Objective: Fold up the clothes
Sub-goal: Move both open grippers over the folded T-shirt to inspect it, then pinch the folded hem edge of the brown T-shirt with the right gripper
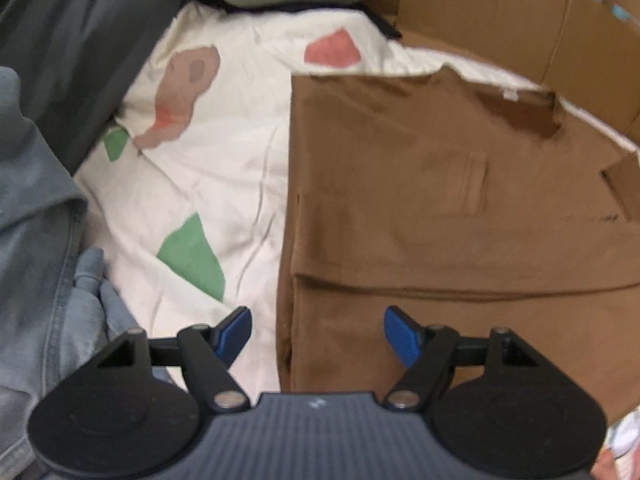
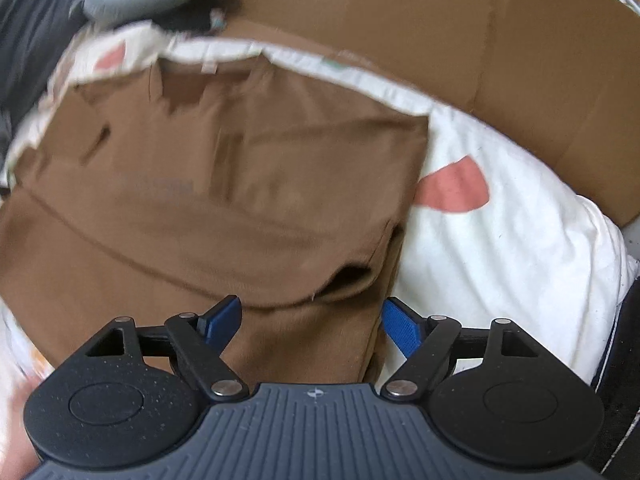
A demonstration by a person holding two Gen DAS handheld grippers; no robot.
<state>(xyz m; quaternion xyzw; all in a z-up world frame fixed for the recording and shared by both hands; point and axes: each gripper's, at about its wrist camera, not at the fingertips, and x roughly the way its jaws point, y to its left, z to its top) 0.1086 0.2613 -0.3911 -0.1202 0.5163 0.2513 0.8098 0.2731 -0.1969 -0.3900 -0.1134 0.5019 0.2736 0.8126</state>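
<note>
A brown shirt (image 1: 440,200) lies spread on a cream bedsheet (image 1: 224,152) printed with green, pink and tan shapes, with a cardboard wall (image 1: 500,20) just behind it. Its two sides look already turned in: the left edge runs straight in the left wrist view and the right edge (image 2: 416,184) runs straight in the right wrist view, so the body reads as a long rectangle with the collar and its label (image 1: 510,94) at the far end. A crosswise hem or fold line (image 1: 460,292) lies near the close end, and in the right wrist view a layer there gapes open a little (image 2: 352,276), so the cloth is not lying quite flat. The left tongs (image 1: 318,338) stand open over the near left corner, holding nothing; the right tongs (image 2: 312,326) stand open over the near right corner, likewise empty. By my judgement the lengthwise folds are done and the end-to-end fold is what remains, though a hem lying loose would look much the same. A pile of blue denim (image 1: 44,240) sits at the left, apparently other clothes.
</note>
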